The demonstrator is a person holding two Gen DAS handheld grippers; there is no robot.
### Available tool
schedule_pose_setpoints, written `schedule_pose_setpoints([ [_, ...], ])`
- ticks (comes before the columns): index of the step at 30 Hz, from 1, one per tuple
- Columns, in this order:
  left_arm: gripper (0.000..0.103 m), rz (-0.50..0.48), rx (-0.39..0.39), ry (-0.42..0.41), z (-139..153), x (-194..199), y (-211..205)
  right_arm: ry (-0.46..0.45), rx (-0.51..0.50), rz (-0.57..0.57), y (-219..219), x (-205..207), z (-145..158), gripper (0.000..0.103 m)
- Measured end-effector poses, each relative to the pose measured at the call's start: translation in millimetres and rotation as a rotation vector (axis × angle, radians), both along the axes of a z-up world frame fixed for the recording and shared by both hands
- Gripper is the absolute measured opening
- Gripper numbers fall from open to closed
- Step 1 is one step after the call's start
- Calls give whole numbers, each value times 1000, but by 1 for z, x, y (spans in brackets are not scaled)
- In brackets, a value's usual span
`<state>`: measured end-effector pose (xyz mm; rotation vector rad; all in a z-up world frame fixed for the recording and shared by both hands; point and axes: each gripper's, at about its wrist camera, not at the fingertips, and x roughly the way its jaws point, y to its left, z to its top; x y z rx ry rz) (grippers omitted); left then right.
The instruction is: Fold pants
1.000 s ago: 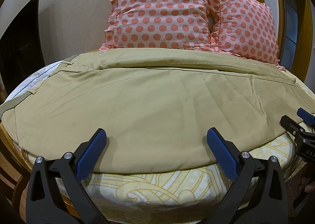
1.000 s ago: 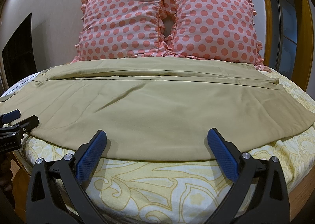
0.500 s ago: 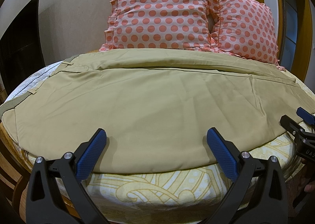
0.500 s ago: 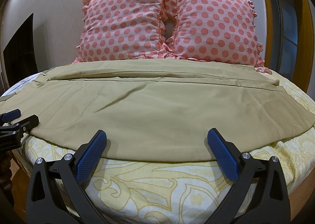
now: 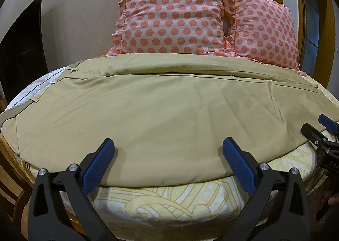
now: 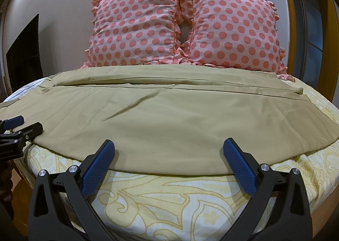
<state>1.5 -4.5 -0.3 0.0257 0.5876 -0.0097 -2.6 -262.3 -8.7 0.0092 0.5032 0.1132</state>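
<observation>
Left gripper: I hold it at the near edge of the bed, toward the waist end of the pants. Its jaws are spread wide and grip nothing; the blue pads hover just over the khaki hem line.

Right gripper: I hold it further right along the same edge, jaws equally wide apart, empty, tips just above the cloth.

Pants: khaki trousers spread flat across the bed, which has a yellow patterned sheet. They lie in front of two pink polka-dot pillows, the far leg nearly touching them.

Direction: the long axis runs left to right across the bed. The waistband, with belt loops, points left; the leg cuffs point right.

Progress: I judge the task barely begun. Both legs seem to lie side by side, near and far, with a seam between them. No lengthwise fold shows yet.

What is left: likely taking the near edge, laying one leg over the other, then folding end to end.
</observation>
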Motion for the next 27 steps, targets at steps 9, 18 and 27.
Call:
schedule_pose_setpoints([
  [9, 101, 23, 36, 3, 29, 16, 12, 25, 165, -92, -82, 76, 73, 102],
  [18, 101, 136, 25, 40, 60, 101, 27, 297, 202, -603, -213, 302, 58, 84],
  [27, 101, 123, -65, 176, 38, 137, 36, 423, 105, -821, -251, 393, 18, 65],
])
